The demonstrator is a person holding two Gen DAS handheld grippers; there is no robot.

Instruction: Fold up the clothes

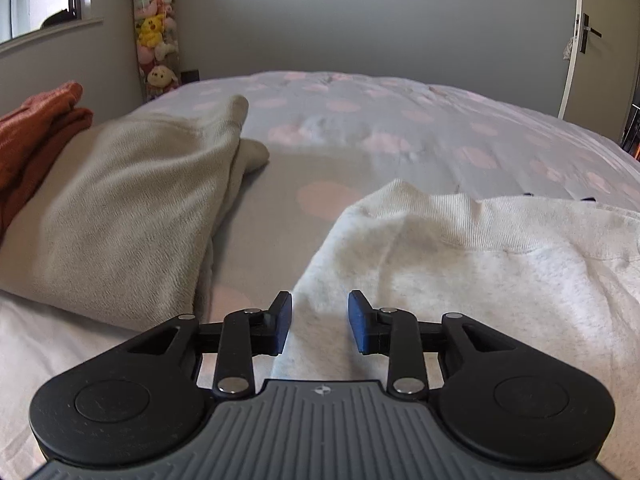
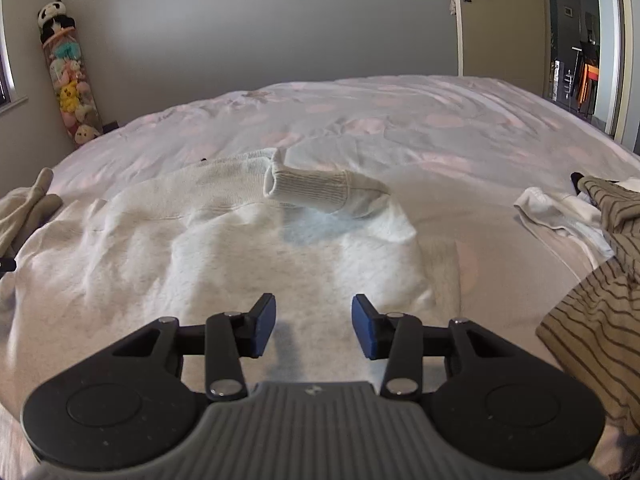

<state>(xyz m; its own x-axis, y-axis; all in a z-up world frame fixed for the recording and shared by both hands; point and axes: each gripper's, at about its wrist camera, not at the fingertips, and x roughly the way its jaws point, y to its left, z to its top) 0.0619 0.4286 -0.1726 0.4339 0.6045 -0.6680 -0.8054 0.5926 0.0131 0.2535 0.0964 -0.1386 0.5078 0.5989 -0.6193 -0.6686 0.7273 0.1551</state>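
Right now I have both grippers low over the white sweatshirt (image 2: 240,248), which lies spread flat on the bed (image 2: 400,120). On my left gripper (image 1: 320,322) the fingers (image 1: 282,322) stand narrowly apart with nothing pinched between them; the sweatshirt's left edge runs just beneath the gap, though I cannot tell whether the pads brush the cloth. On my right gripper (image 2: 314,326) the fingers (image 2: 366,332) are likewise a little apart and empty, poised above the near part of the sweatshirt.

Further out in the right view, one sleeve is folded across the body, its ribbed cuff (image 2: 308,190) lying on top near the ribbed band at the far edge. To the right, well apart from it, sit a striped garment (image 2: 600,312) and a small white garment (image 2: 560,216). To the left, in the left view, a folded beige garment (image 1: 120,208) rests just beside the sweatshirt with a strip of spotted cover between them, and a rust-orange garment (image 1: 36,136) lies behind it. Beyond the bed, a tall tube of soft toys (image 1: 156,36) stands in the corner, and a door (image 2: 500,16) is on the right.
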